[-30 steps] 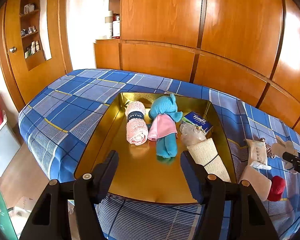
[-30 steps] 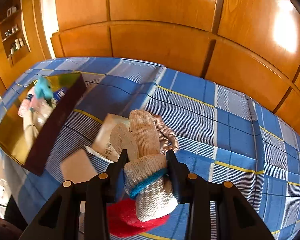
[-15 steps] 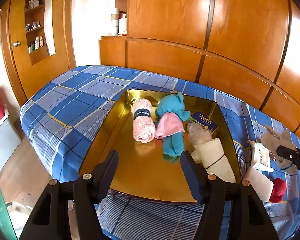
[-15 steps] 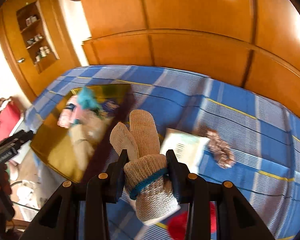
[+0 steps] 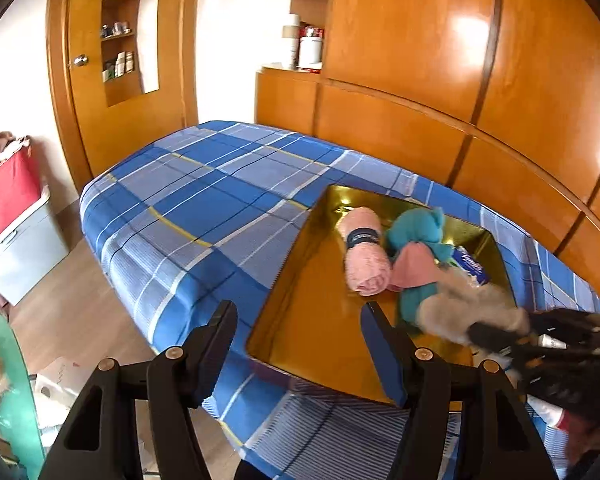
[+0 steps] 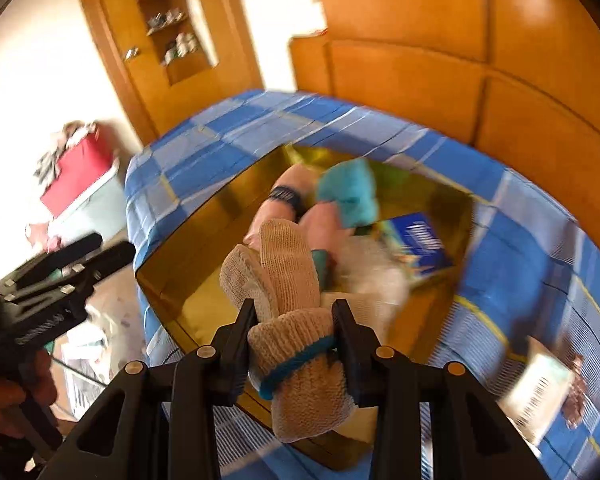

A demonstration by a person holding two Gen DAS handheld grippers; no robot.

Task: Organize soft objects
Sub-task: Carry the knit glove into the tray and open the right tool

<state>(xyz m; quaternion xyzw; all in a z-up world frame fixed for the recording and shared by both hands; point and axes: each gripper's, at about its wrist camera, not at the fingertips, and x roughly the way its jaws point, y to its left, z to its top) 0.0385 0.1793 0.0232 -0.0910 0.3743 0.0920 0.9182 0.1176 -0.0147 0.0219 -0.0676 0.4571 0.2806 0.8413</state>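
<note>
My right gripper is shut on a beige knitted glove with a blue cuff band and holds it above the near part of the gold tray. The glove shows blurred in the left wrist view, with the right gripper over the tray's right side. In the tray lie a rolled pink towel, a teal plush toy in a pink dress and a blue tissue pack. My left gripper is open and empty, at the tray's near left corner.
The tray sits on a bed with a blue plaid cover. A white packet lies on the cover right of the tray. Wooden wardrobe panels stand behind. A red box and wooden floor are at the left.
My right gripper has carried the glove leftward from the bed cover to above the tray. My left gripper has shifted left, so the tray now sits to its right.
</note>
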